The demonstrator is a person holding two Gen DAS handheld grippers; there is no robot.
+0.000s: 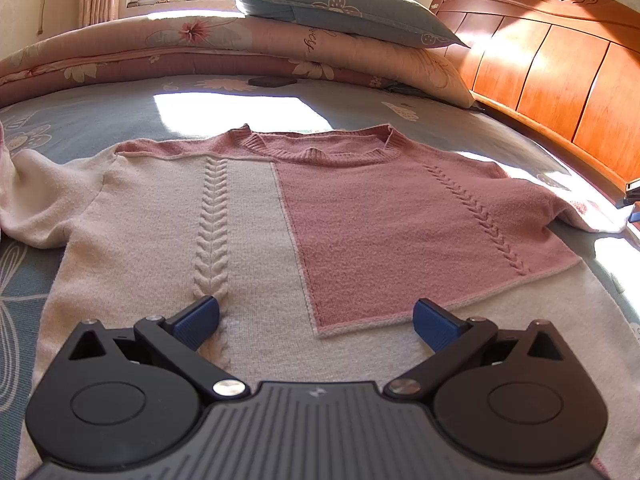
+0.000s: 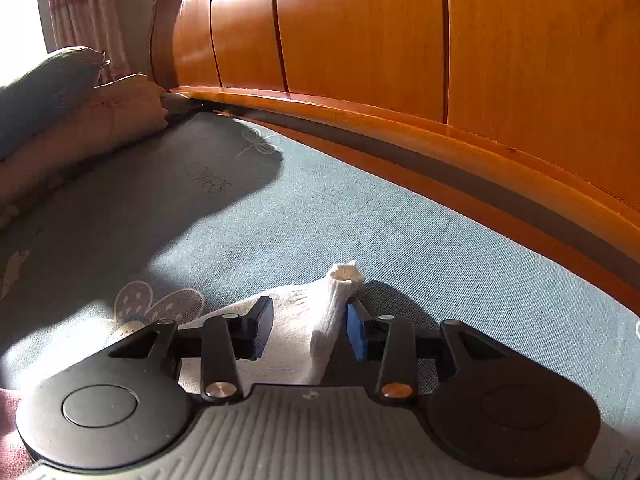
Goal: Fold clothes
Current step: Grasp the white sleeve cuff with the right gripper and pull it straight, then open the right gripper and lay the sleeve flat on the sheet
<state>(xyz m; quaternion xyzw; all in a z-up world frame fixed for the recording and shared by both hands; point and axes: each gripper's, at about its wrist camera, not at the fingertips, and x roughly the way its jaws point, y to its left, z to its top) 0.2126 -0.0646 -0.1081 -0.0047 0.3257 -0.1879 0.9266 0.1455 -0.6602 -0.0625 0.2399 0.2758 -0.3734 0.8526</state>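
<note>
Left wrist view
Garment: the pink-and-cream cable-knit sweater (image 1: pixel 256 216) lay flat, front up, on the blue-grey floral bed sheet (image 1: pixel 100 116), collar toward the stacked pillows (image 1: pixel 340 12).
Sleeves: both extended outward, none laid over the body.
Left gripper (image 1: pixel 316 320): fingers spread wide above the lower body panel, holding nothing.

Right wrist view
Cream sleeve cuff (image 2: pixel 340 300): stood raised between the fingers, touching the blue pad (image 2: pixel 356 338) on the right side.
Right gripper (image 2: pixel 310 330): jaws part open with a gap on the left; no pinch visible.
Wooden headboard (image 2: pixel 400 40): close ahead.

Progress
Status: no fold visible; sleeve and body folds remained, as judged.
</note>
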